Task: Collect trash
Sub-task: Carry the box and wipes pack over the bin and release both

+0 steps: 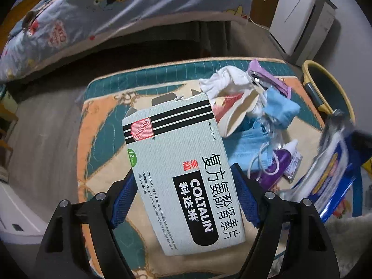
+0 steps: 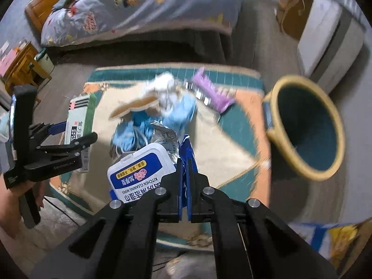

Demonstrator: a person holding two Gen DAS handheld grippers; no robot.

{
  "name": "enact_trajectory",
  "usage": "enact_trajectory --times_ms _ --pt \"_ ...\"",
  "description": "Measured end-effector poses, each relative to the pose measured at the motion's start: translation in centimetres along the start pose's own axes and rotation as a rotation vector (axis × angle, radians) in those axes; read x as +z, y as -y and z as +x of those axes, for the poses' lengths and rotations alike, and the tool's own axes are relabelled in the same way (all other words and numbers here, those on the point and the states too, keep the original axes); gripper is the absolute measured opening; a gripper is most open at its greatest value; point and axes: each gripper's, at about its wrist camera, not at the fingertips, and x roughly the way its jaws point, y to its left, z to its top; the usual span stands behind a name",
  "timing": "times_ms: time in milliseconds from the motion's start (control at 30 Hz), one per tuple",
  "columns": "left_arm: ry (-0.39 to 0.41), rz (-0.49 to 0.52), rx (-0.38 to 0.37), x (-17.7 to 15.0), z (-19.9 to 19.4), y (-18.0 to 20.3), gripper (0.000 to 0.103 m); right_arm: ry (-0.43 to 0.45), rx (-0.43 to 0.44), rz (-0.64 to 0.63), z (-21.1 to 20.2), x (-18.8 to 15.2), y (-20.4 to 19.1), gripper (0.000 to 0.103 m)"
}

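R gripper (image 2: 185, 162) was clamped on the blue-white plastic wipes pack (image 2: 141, 174), held above the rug; the yellow-rimmed teal bin (image 2: 309, 127) lay to its right, nearer R than L. L gripper (image 1: 186, 193) gripped the grey cardboard medicine box (image 1: 183, 162).

A patterned rug (image 1: 97, 125) in teal, orange and cream lies on a grey floor (image 1: 46, 125). Behind it stands a bed with a blue cartoon-print duvet (image 1: 130, 2) over a wooden frame (image 2: 39, 4). A white appliance (image 1: 300, 21) stands at the right, and a small wooden stool (image 2: 21, 67) at the left.
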Motion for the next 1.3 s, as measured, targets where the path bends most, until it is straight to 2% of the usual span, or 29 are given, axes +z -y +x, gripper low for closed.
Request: enact_trajectory --times_ms 200,400,733,1033,1300 --pt "0.047 0.048 0.019 0.4 -0.6 0.4 0.078 0.108 -0.117 -0.044 -2.9 1.3 1.3 0.002" --pt "0.120 0.090 -0.011 1.5 -2.4 2.1 0.078 0.181 -0.131 0.048 -4.9 2.4 4.7 0.002" --pt "0.224 0.163 -0.073 3.9 -6.0 5.7 0.078 0.255 -0.159 0.182 -6.5 4.0 9.6 0.002" --pt "0.235 0.187 -0.165 6.9 -7.0 9.5 0.078 0.307 -0.185 0.286 -7.3 4.9 13.9 0.002" --pt "0.238 0.264 -0.227 9.6 -6.4 14.6 0.078 0.311 -0.214 0.330 -6.6 5.5 16.4 0.002"
